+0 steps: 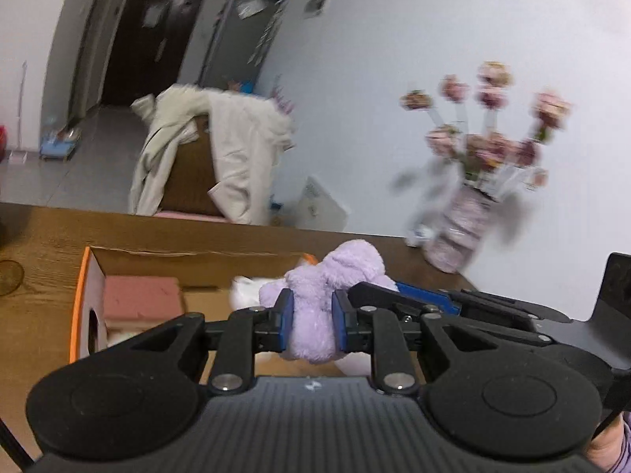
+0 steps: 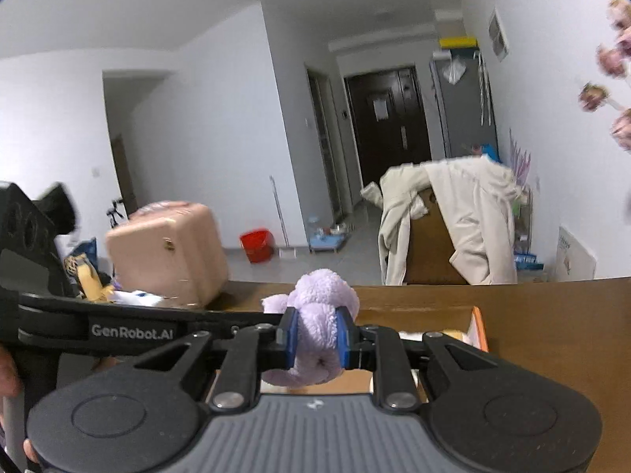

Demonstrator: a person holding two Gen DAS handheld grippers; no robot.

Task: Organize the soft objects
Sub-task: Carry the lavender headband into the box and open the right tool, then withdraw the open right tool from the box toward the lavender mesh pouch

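Purple plush toy [image 1: 315,307] pinched by both tongs: left gripper [image 1: 312,321] clamped on one part, right gripper [image 2: 316,339] clenched on another. Held above open cardboard box [image 1: 84,299] on wooden table [image 1: 43,236], near flower vase [image 1: 461,228].

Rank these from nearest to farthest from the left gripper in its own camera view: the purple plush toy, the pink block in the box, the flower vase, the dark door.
1. Purple plush toy: clamped between the left gripper fingers.
2. Pink block: left, inside the cardboard box.
3. Flower vase: right, at the table's far edge.
4. Dark door: far back, upper left.
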